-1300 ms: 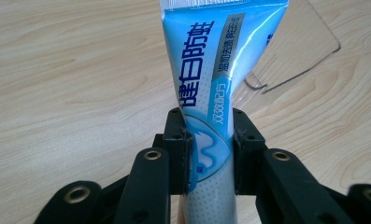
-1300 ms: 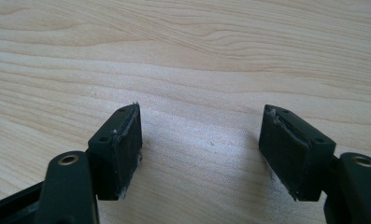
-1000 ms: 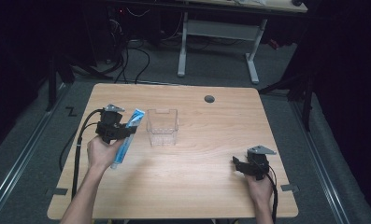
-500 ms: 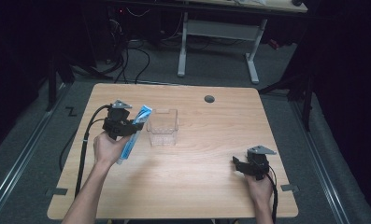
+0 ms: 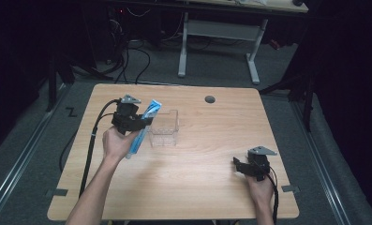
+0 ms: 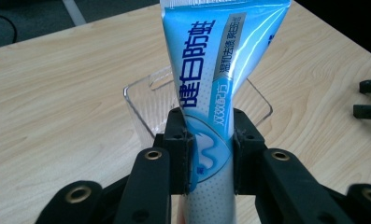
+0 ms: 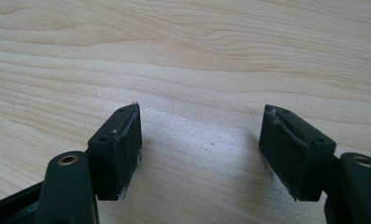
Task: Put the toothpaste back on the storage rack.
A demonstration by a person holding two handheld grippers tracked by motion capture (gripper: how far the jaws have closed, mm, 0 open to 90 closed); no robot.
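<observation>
Blue tube (image 5: pixel 144 126) now nearer container (image 5: pixel 165 127)

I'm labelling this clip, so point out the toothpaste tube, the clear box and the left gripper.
toothpaste tube (image 6: pixel 206 84), left gripper view, printed blue body.
clear box (image 5: pixel 165 136), high view, near wall.
left gripper (image 6: pixel 210 151), left gripper view, between its fingertips.

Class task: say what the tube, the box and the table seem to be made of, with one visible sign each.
Tube: probably soft plastic laminate, glossy; light streaks run across its print.
Box: clear hard plastic, perhaps acrylic; the wood shows through its walls.
Table: pale wood or wood-look laminate, matt; grain lines show.
</observation>
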